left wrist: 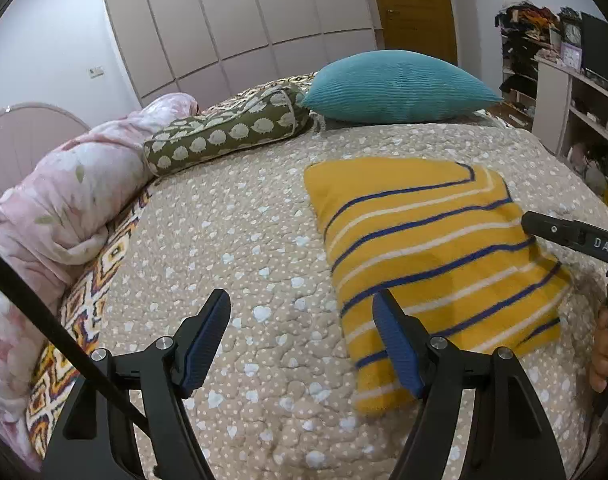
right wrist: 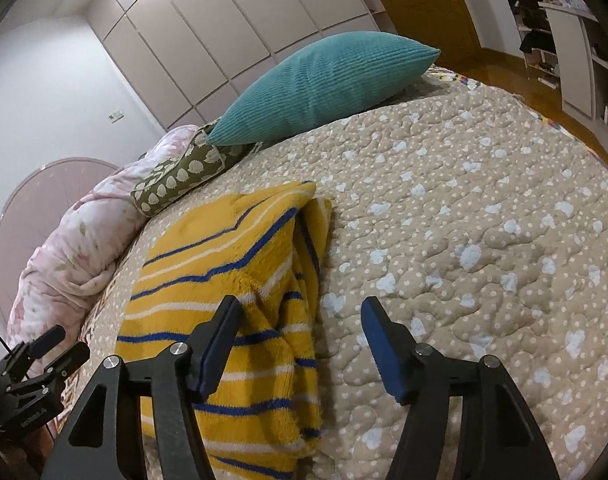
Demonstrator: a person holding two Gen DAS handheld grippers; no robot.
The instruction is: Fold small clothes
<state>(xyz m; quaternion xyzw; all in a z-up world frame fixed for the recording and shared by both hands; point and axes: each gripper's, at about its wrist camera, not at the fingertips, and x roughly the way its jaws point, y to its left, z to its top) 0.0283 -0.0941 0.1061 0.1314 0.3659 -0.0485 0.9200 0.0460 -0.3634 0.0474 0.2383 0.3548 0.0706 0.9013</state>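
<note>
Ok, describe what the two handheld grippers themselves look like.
Both are alike: the left gripper and the right gripper have black angular frames with silver round bolt heads and two fingers faced with ribbed blue pads. A thin black cable crosses the left one. White lettering marks the right gripper's side.

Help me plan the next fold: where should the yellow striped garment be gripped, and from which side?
Probably the yellow striped garment is best taken at its layered right edge, approached from the bare quilt side. There the layers lift slightly and can be pinched together; elsewhere it lies flat.
</note>
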